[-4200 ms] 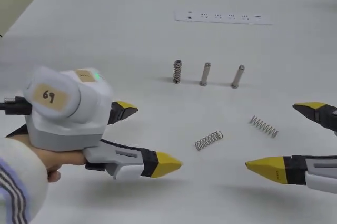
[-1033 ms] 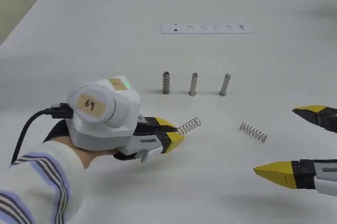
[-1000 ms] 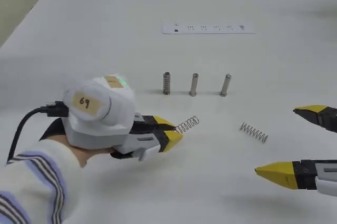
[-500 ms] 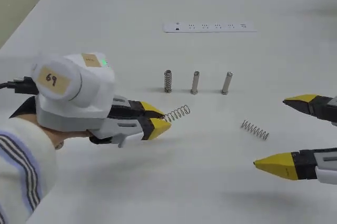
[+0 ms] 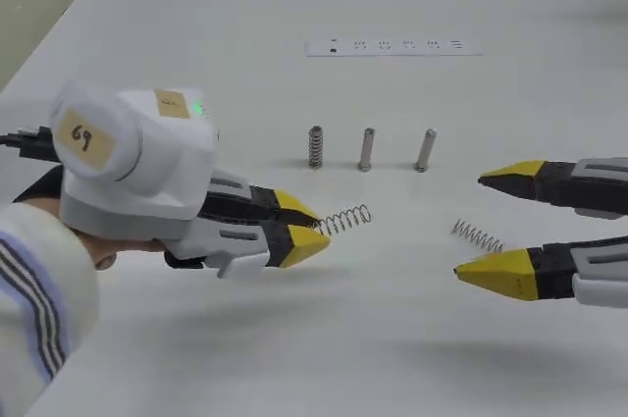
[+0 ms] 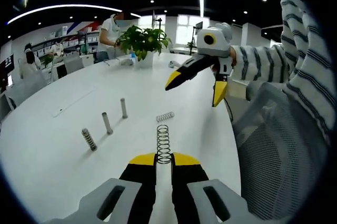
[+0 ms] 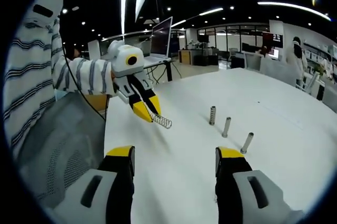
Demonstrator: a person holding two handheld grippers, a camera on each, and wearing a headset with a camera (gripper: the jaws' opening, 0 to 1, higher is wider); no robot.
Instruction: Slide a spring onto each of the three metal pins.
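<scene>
White all round: working over a broad table. Holding the left gripper low at the near left, with jaws pressed almost together on one end of a held spring, sticking straight out from the yellow tips. Holding the right gripper at the right, with jaws wide apart, gripping nothing, near a loose spring lying on the table. Facing a power strip at the far side and three upright pins in a row mid-table: sleeved pin wearing a third spring, middle pin and end pin standing bare.
</scene>
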